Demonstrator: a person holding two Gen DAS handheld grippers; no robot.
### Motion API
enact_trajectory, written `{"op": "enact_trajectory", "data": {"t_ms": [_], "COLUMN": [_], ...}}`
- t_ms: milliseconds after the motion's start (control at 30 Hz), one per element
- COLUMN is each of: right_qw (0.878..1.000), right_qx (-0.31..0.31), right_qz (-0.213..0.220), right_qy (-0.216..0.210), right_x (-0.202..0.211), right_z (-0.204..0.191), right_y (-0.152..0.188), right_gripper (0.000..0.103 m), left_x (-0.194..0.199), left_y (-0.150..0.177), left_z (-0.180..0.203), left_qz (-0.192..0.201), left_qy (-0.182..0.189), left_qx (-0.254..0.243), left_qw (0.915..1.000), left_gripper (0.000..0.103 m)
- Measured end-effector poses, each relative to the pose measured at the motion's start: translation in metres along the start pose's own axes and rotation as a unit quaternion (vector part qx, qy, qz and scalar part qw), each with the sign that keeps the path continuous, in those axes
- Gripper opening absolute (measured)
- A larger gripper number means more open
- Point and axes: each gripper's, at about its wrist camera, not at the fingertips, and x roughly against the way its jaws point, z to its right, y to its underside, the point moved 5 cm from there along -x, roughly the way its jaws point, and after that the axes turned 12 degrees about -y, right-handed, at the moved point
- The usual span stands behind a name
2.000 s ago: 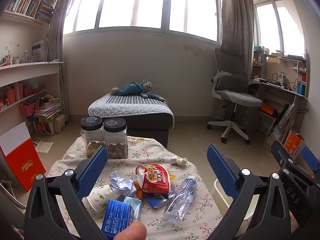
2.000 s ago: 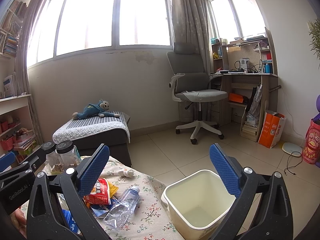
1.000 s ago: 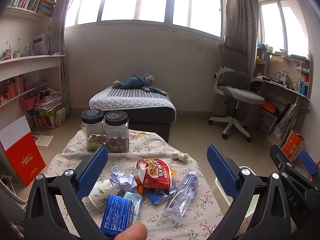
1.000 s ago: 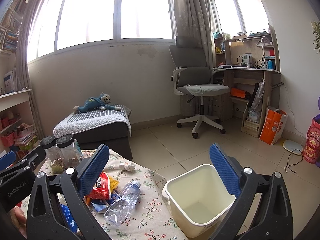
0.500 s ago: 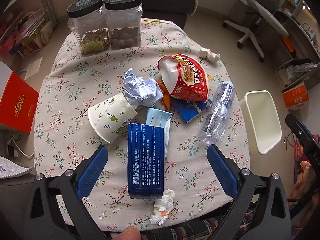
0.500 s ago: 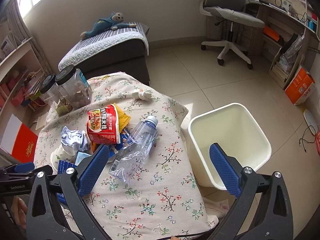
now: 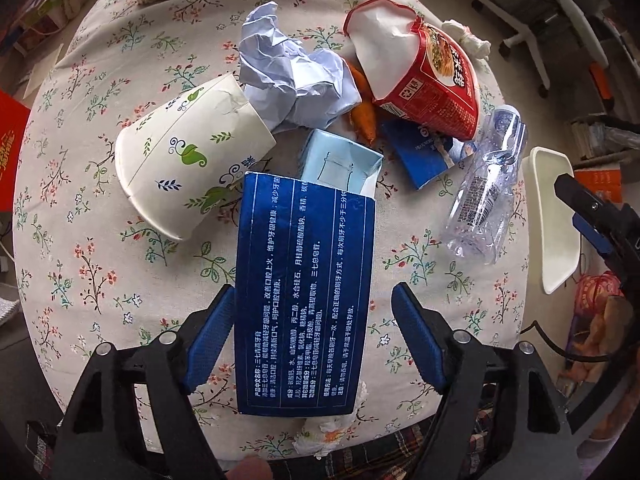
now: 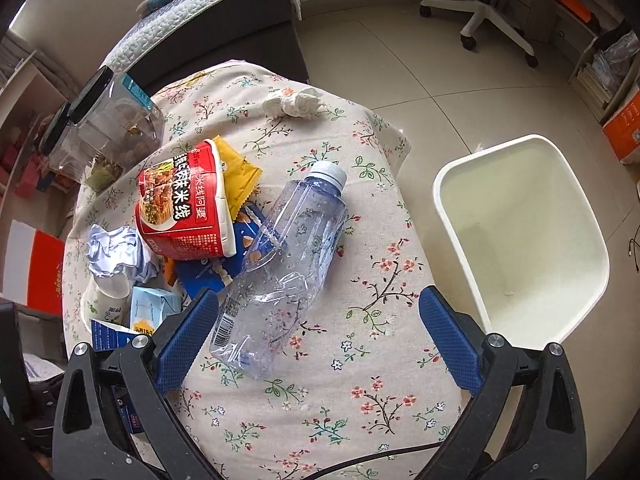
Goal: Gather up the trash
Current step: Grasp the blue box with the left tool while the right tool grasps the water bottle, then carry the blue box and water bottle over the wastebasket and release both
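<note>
Trash lies on a floral-cloth table (image 7: 80,264). A dark blue carton (image 7: 304,292) lies between the open jaws of my left gripper (image 7: 312,328), untouched as far as I can see. Behind it are a paper cup (image 7: 180,160), crumpled paper (image 7: 296,80), a red noodle bowl (image 7: 424,84) and a clear plastic bottle (image 7: 484,196). My right gripper (image 8: 320,332) is open above the table edge, with the bottle (image 8: 284,264) by its left finger. The white bin (image 8: 520,240) stands on the floor to the right.
Two jars with black lids (image 8: 100,128) stand at the table's far left. A tissue wad (image 8: 296,102) lies at the far edge, another (image 7: 332,432) at the near edge. A red box (image 8: 36,264), a bed (image 8: 208,12) and an office chair (image 8: 492,8) surround the table.
Both grippers have tilted down and dropped close to the table. The left jaws have narrowed and now straddle the blue carton. The right gripper now hovers by the bottle.
</note>
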Motion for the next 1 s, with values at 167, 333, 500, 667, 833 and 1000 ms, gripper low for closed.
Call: {"op": "enact_trajectory", "data": {"t_ms": [167,333,500,667,833,1000], "right_qw": [1.000,0.999,0.997,0.996,0.996,0.996], "right_qx": [-0.015,-0.042,-0.078,-0.083,-0.081,-0.089], "right_qz": [-0.016,-0.006,-0.003,-0.013,-0.024,-0.026], "right_qy": [0.012,0.016,0.003,-0.004,-0.005,-0.008], "right_x": [-0.024,-0.037,-0.053,-0.068,-0.080,-0.083], "right_z": [-0.001,0.002,0.009,0.009,0.009,0.014], "right_y": [-0.006,-0.016,-0.023,-0.024,-0.026,-0.025], "right_gripper": [0.096,0.096,0.096,0.096,0.094,0.076], "left_x": [0.012,0.056,0.095,0.101,0.099,0.096], "left_y": [0.004,0.001,-0.010,-0.026,-0.031,-0.034], "left_z": [-0.003,-0.010,-0.020,-0.006,-0.002,-0.001], "left_qz": [0.028,0.096,0.182,0.222,0.238,0.242], "left_qy": [0.000,0.058,0.091,0.093,0.084,0.078], "left_qx": [-0.024,-0.024,-0.011,-0.012,-0.014,-0.010], "left_qw": [0.9993,0.9934,0.9790,0.9705,0.9676,0.9672], "left_gripper": [0.055,0.055,0.055,0.055,0.055,0.055]}}
